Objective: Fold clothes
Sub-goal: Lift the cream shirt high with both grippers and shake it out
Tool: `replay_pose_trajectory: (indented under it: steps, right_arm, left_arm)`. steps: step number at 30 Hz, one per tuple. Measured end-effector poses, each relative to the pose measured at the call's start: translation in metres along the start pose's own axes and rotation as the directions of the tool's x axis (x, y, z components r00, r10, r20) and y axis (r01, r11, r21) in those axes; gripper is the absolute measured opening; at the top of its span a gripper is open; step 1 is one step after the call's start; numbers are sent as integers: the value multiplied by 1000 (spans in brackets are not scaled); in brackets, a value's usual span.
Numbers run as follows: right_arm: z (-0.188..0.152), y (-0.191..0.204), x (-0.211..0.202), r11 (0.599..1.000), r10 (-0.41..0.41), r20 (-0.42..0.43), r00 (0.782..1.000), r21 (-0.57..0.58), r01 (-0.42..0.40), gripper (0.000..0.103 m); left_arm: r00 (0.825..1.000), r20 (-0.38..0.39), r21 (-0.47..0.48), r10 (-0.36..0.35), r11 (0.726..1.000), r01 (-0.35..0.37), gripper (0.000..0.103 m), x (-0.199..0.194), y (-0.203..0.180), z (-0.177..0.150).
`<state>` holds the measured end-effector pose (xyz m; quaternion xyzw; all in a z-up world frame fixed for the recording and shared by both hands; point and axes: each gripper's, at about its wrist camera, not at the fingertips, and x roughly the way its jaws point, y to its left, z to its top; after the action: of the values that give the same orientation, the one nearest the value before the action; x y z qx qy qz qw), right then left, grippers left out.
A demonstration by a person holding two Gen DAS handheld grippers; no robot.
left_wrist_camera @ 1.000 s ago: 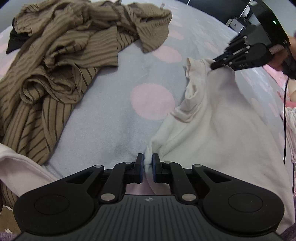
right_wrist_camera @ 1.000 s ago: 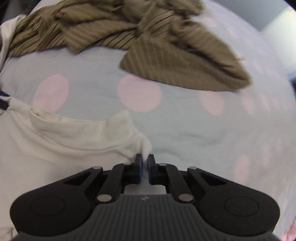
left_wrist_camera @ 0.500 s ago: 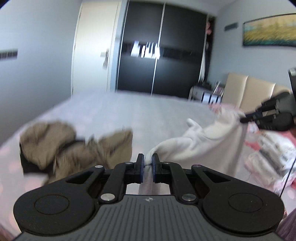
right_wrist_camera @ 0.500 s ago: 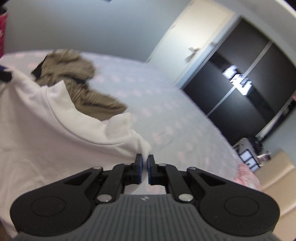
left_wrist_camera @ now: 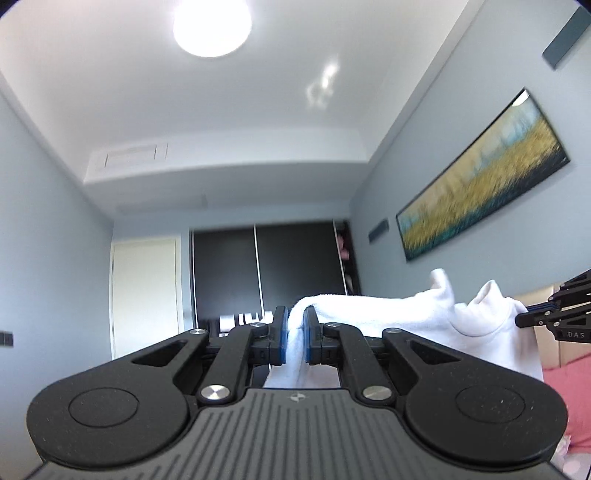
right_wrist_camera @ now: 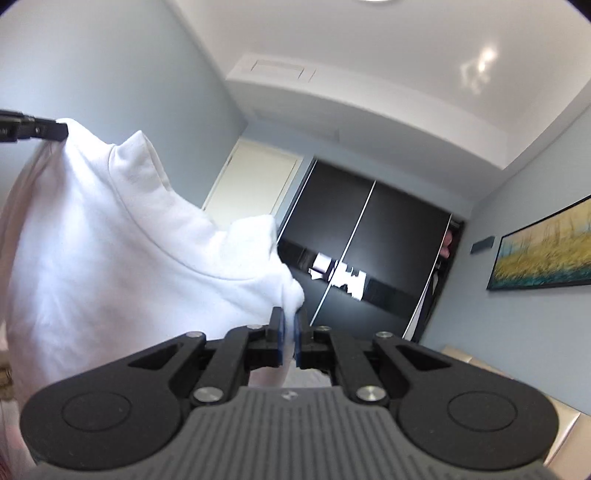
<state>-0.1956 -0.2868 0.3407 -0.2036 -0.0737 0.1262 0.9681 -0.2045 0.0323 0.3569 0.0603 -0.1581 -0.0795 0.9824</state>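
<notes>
A white top (left_wrist_camera: 424,314) hangs in the air, stretched between both grippers. My left gripper (left_wrist_camera: 295,334) is shut on one shoulder of it, cloth pinched between the blue pads. My right gripper (right_wrist_camera: 289,334) is shut on the other shoulder of the white top (right_wrist_camera: 110,251). Its raised collar shows between the two grips. The right gripper (left_wrist_camera: 532,318) appears at the right edge of the left wrist view, and the left gripper (right_wrist_camera: 55,130) at the upper left of the right wrist view. The bed and the brown striped garment are out of sight.
Both cameras look out across the room: a black sliding wardrobe (left_wrist_camera: 266,269), a pale door (left_wrist_camera: 146,295), a long painting (left_wrist_camera: 480,184) on the right wall, a ceiling lamp (left_wrist_camera: 212,26). Pink bedding (left_wrist_camera: 569,398) shows at the lower right.
Both grippers rose from the dotted bed and tipped up, lifting the white top off the sheet. The bed and the brown striped garment dropped out of view.
</notes>
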Motion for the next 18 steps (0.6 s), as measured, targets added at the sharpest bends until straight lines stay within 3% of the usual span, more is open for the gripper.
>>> replay_pose_trajectory:
  steps: [6,11,18]
  right_arm:
    - [13,5,-55,997,-62,95,994,50,57,6]
    - [17,12,-81,994,-72,141,987,96,59,6]
    - [16,26,-62,993,-62,109,992,109,50,6]
  left_arm:
    - [999,30,13,10,1000,-10,6,-22,-11,13]
    - [999,38,10,19,1000,-19,6,-36,-13,17]
    - [1000,-26,3,12,1000,-12,6,-21,0,4]
